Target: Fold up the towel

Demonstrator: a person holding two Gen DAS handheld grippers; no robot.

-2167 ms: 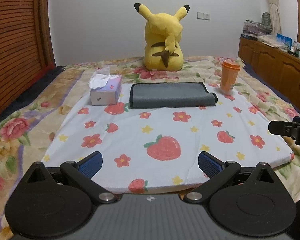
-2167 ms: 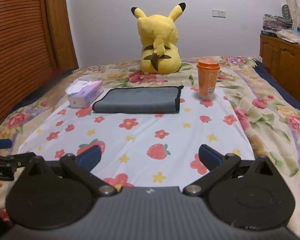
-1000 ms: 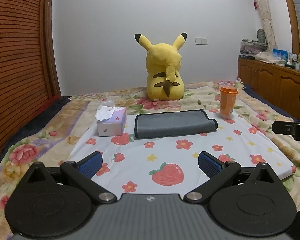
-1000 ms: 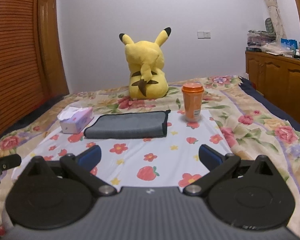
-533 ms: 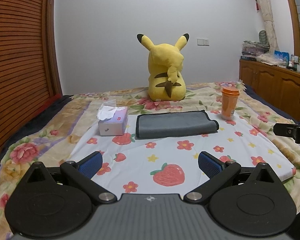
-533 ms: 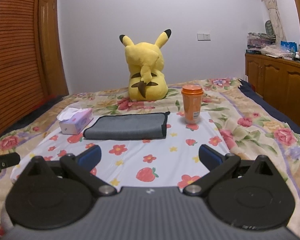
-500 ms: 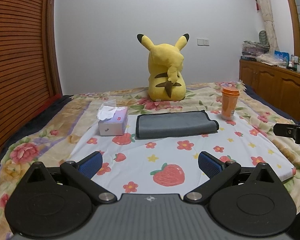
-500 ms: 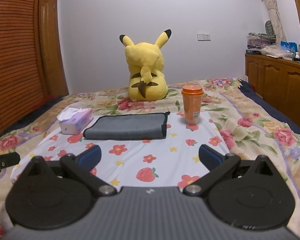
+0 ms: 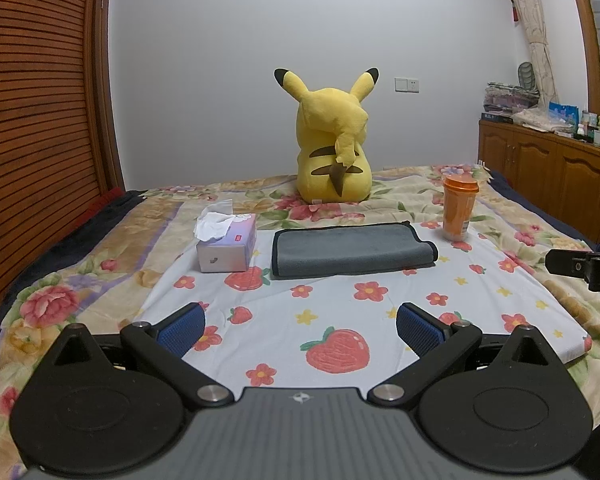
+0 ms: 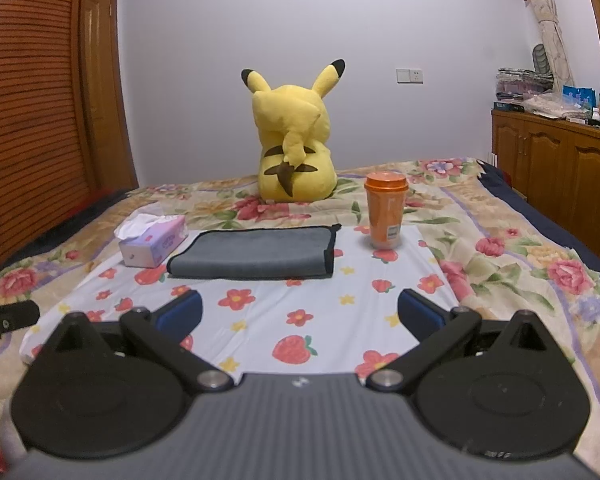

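Observation:
A grey towel (image 9: 350, 249) lies folded flat at the far side of a white flowered mat (image 9: 340, 312) on the bed; it also shows in the right wrist view (image 10: 256, 254). My left gripper (image 9: 300, 326) is open and empty, held near the mat's front edge, well short of the towel. My right gripper (image 10: 299, 314) is open and empty, also back from the towel. The right gripper's tip shows at the right edge of the left wrist view (image 9: 580, 266).
A tissue box (image 9: 227, 246) stands left of the towel and an orange cup (image 9: 458, 208) to its right. A yellow plush toy (image 9: 332, 148) sits behind. Wooden cabinets (image 9: 556, 176) line the right wall, a slatted wooden wall (image 9: 32, 120) the left.
Both grippers tilted up from looking down at the mat to a level view and drew back slightly. In the last half second they barely moved. The towel has not moved.

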